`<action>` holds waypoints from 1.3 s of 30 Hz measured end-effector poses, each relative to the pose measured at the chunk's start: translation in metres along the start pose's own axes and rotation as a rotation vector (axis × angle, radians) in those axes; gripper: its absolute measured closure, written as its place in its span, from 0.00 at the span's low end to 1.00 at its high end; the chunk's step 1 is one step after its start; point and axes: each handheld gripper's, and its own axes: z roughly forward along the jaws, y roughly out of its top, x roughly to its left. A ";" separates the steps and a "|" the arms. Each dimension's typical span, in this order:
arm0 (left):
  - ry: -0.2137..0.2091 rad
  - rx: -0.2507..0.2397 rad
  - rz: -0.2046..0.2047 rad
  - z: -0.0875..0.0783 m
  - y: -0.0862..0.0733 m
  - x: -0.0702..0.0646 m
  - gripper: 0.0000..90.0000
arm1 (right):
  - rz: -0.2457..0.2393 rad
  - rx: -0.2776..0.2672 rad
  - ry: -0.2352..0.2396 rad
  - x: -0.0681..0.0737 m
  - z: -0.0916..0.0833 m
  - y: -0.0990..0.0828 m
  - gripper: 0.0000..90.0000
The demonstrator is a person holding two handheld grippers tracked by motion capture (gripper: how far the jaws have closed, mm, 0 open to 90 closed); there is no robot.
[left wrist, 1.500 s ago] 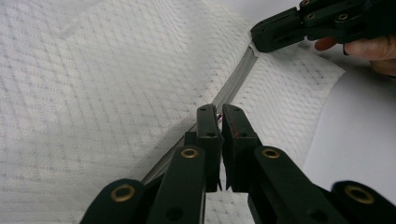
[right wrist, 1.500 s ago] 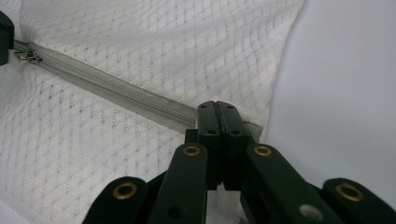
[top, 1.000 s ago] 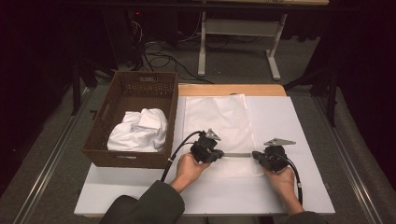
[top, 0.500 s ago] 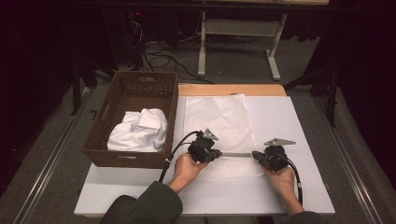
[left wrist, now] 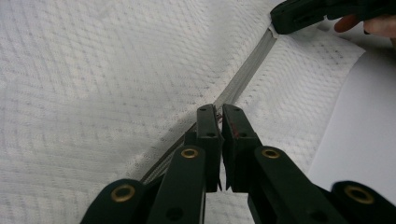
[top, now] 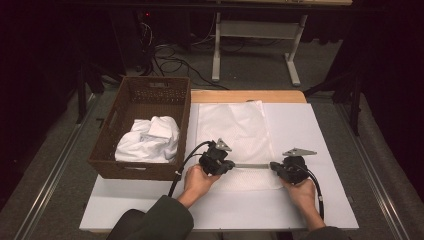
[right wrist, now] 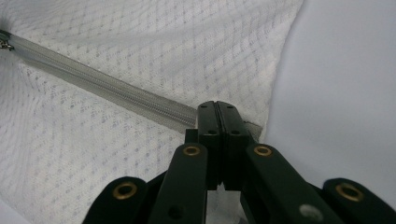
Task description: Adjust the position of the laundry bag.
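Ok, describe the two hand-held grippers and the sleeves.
Both are black: the left hand-held gripper and right hand-held gripper each carry a grey three-cornered plate and trail a black cable. Jaw links bear brass-coloured rivets. The sleeve is dark olive.

White mesh bag [top: 235,131] with a fine diamond weave noted; grey zipper [right wrist: 107,91] across it. Both grippers, left [left wrist: 218,112] and right [right wrist: 217,108], recorded as black with brass-coloured rivets. Basket [top: 142,95] is dark brown wicker; white cloth [top: 148,141] inside. Table [top: 310,130] is plain white.
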 end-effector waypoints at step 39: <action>0.085 0.020 0.026 -0.013 -0.016 0.006 0.96 | -0.009 0.005 -0.012 0.002 0.000 0.001 1.00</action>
